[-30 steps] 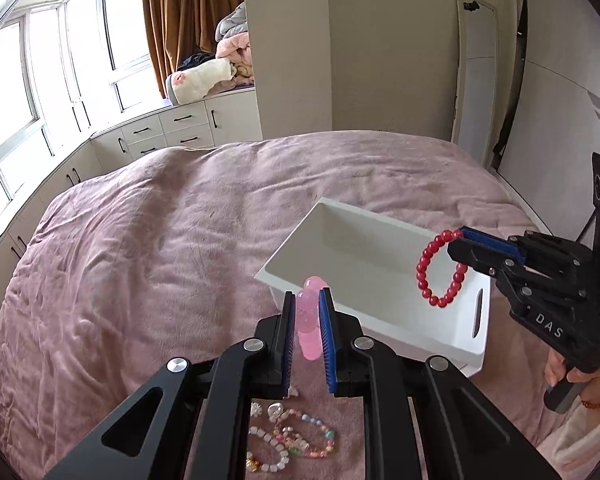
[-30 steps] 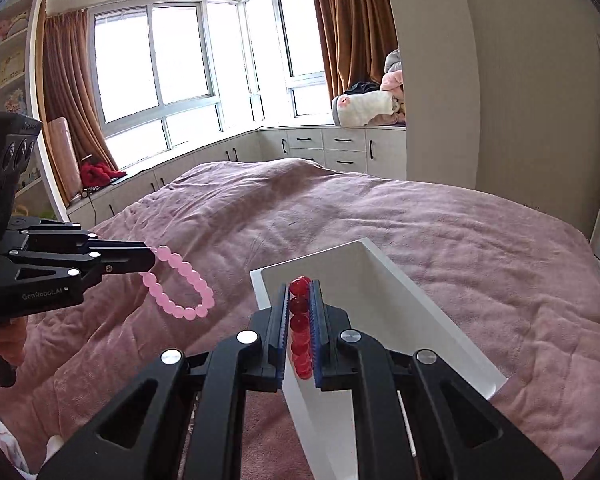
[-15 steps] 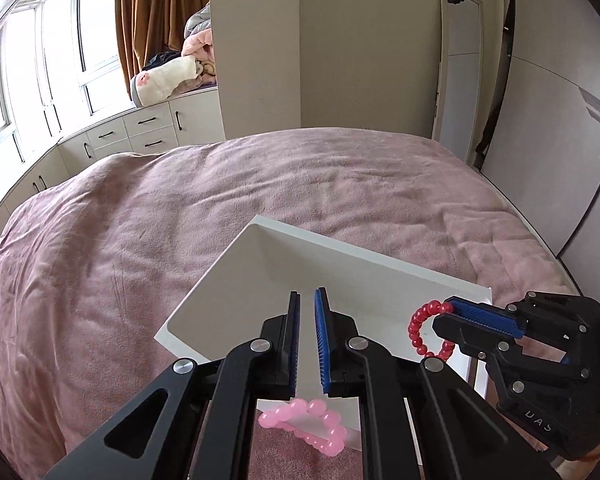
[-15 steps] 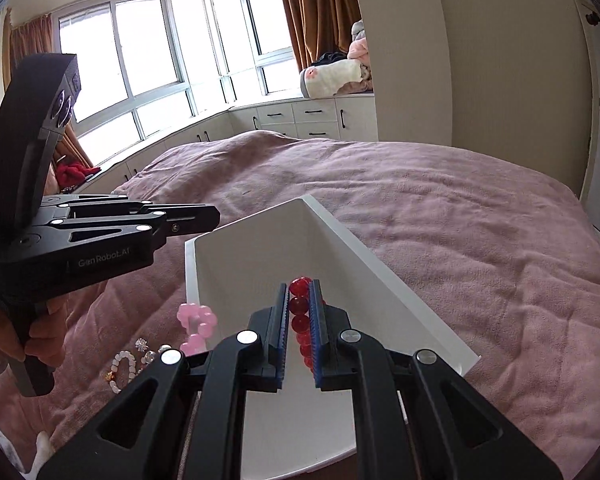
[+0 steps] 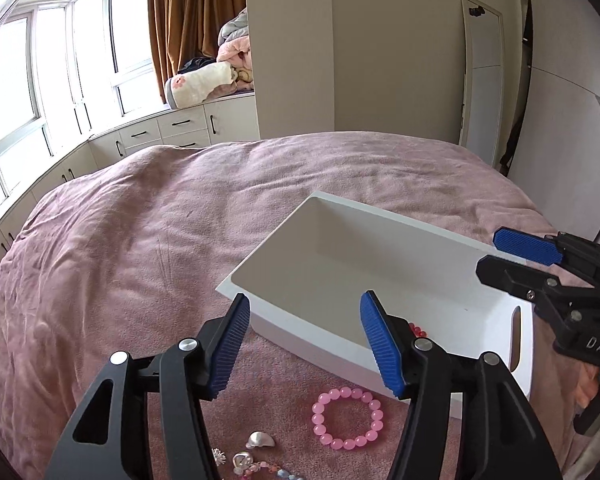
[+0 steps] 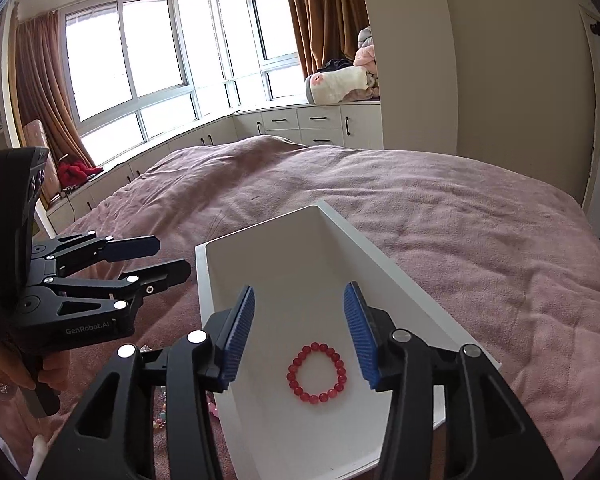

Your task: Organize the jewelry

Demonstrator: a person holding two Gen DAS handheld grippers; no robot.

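Beside the white rectangular plastic bin (image 5: 380, 276), outside its near wall, lies the pink round-bead bracelet (image 5: 347, 417); light, slippery, best pinched across one strand. Both the left gripper (image 5: 304, 344) and right gripper (image 6: 299, 330) gape, empty.

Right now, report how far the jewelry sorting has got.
Done: the red bracelet lies inside the white bin. In hand: nothing; the left tool and right tool are both open. Left: the pink bracelet and the small trinkets lie on the bedspread, outside the bin.
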